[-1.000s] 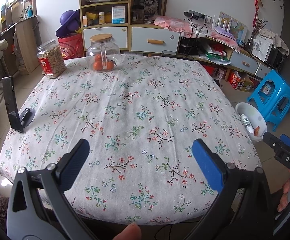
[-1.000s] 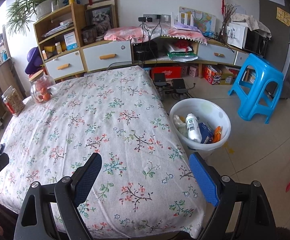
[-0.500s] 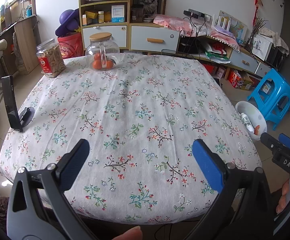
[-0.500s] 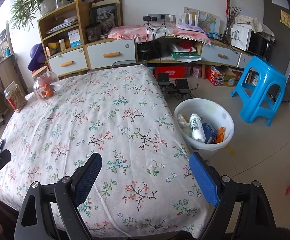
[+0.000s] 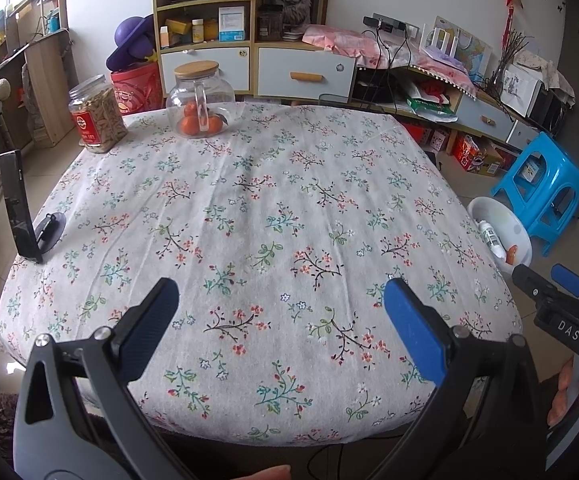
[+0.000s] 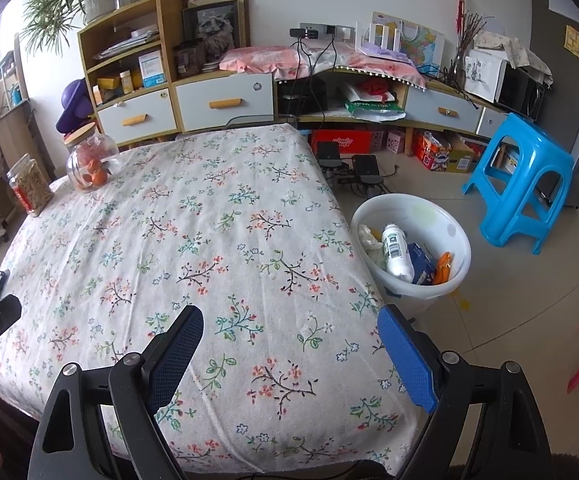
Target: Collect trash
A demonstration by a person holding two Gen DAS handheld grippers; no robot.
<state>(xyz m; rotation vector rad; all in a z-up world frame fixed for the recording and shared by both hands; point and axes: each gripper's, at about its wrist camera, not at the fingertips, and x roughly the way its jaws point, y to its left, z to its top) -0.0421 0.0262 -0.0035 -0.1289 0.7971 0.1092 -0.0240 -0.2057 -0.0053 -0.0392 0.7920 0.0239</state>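
Note:
A white trash bin point(image 6: 453, 236) stands on the floor by the table's right side; it also shows in the left wrist view point(image 5: 523, 236). In it lie a white bottle point(image 6: 395, 252), a blue packet point(image 6: 421, 260), an orange wrapper point(image 6: 441, 268) and crumpled paper point(image 6: 369, 240). My left gripper point(image 5: 281, 328) is open and empty above the near edge of the floral tablecloth point(image 5: 273, 216). My right gripper point(image 6: 289, 354) is open and empty over the table's near right corner. The right gripper's tip shows in the left wrist view point(image 5: 557, 300).
A glass jar of oranges point(image 5: 201, 100) and a jar of snacks point(image 5: 97, 114) stand at the table's far left. A black phone on a stand point(image 5: 19, 208) sits at the left edge. A blue stool point(image 6: 517, 176) stands beyond the bin. Cabinets line the back wall.
Both grippers have pulled back and risen slightly, so more of the table and bin shows. Both stay open and empty.

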